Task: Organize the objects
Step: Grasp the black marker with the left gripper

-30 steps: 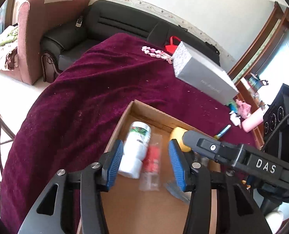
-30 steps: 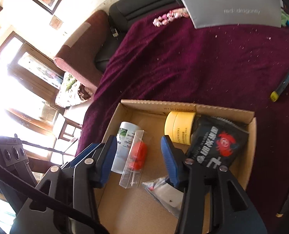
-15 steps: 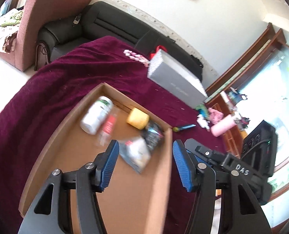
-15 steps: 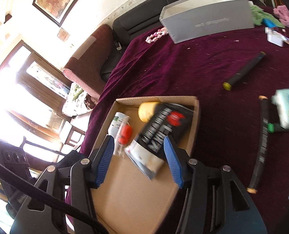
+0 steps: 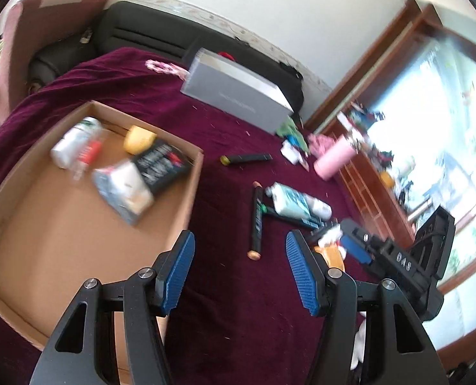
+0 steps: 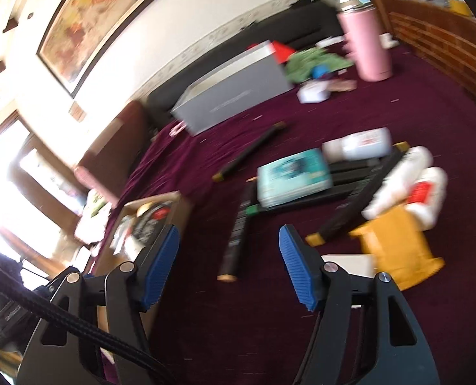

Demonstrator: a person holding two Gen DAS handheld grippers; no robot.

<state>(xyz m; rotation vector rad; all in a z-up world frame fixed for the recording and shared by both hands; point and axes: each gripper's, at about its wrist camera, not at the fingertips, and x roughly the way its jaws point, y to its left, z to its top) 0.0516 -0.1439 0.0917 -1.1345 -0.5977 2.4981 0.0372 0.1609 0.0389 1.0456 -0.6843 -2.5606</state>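
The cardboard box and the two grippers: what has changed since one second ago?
Both grippers swung away from the cardboard box toward the loose items on the cloth. The left gripper and right gripper now hang over a black marker; their jaws have just been opening, with nothing between them. The box contents stayed in place.

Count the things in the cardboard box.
5: white bottle far left, clear packet beside it, yellow roll at far wall, black pouch by the right wall, grey packet mid-box. Others may hide underneath.
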